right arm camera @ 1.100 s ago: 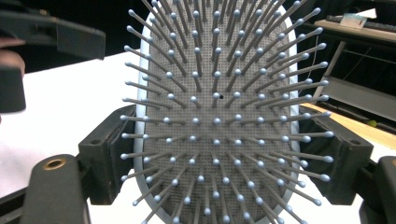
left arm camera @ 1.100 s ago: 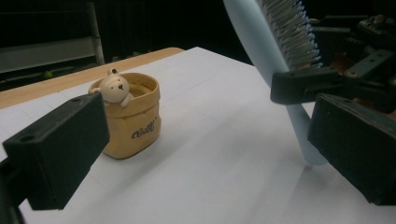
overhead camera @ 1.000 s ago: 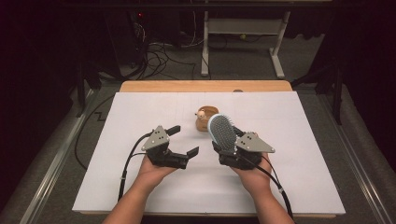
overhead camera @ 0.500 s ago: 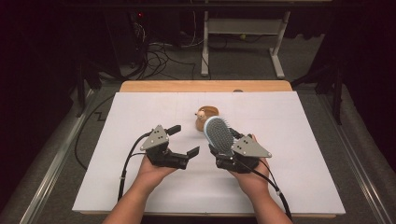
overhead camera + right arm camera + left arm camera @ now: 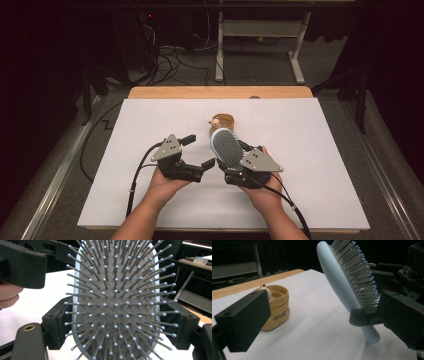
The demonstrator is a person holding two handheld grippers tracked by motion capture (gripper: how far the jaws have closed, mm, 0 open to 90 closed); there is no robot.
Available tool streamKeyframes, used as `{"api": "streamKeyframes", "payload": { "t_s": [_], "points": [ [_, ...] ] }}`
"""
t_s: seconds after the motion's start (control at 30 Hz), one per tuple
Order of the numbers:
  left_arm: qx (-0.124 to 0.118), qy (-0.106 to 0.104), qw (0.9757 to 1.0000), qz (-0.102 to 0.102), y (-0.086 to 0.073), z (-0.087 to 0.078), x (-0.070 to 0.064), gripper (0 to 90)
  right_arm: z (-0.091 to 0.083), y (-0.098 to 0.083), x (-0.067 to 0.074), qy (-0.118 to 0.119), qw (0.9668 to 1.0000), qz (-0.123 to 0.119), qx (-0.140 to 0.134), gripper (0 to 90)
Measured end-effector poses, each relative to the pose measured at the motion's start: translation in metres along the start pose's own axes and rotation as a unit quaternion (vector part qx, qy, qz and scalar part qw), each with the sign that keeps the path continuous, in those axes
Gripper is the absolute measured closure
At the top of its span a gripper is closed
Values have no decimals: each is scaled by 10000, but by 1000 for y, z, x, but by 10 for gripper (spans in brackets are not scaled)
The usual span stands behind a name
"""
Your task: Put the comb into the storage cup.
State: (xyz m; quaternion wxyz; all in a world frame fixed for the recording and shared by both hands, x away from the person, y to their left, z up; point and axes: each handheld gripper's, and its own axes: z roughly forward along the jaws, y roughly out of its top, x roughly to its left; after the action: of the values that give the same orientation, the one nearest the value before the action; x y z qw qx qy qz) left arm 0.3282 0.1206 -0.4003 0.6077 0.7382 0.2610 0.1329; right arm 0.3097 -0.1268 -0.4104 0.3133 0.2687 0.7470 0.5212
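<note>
Hairbrush (image 5: 226, 148) in pale blue sits clamped in our right gripper (image 5: 239, 165), just right of the middle of the high view, its bristle pad facing up and toward us and its head tilted toward the upper left of the frame. In the right gripper view the brush fills the centre, grey pins with blue tips fanning out, and the two black jaws press against its left and right edges, so that gripper is pinching the brush across its width. Our left gripper (image 5: 198, 151) hovers just left of centre in the high view, its jaws spread apart with nothing between them. In the left gripper view the two black jaws stand at the lower left and lower right of the frame, wide apart, and between them farther off we see the brush's smooth blue back and its short rounded handle end pointing down toward the white sheet (image 5: 310, 150) that covers the table (image 5: 165, 92); whether the handle end touches the sheet we cannot tell. A small tan container (image 5: 222, 121) stands on the sheet just above the brush in the high view, near it but apart, and in the left gripper view it shows at centre left with dark lettering on its side. Our hands grip both tools from the bottom of the high view, with black cables trailing back.
</note>
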Motion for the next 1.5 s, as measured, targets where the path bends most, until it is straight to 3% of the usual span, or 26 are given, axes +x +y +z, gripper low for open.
{"api": "streamKeyframes", "payload": {
  "t_s": [0.37,1.17,1.5],
  "points": [
    [-27,-119,9999,-21,5,0,-6,4,3,1,11,93,9999,-126,12,204],
    [-1,-129,9999,-20,6,1,-9,18,8,1,29,277,9991,-303,40,204],
    [-42,-146,9998,-132,6,2,-8,26,9,1,34,327,9989,-321,54,204]
  ]
}}
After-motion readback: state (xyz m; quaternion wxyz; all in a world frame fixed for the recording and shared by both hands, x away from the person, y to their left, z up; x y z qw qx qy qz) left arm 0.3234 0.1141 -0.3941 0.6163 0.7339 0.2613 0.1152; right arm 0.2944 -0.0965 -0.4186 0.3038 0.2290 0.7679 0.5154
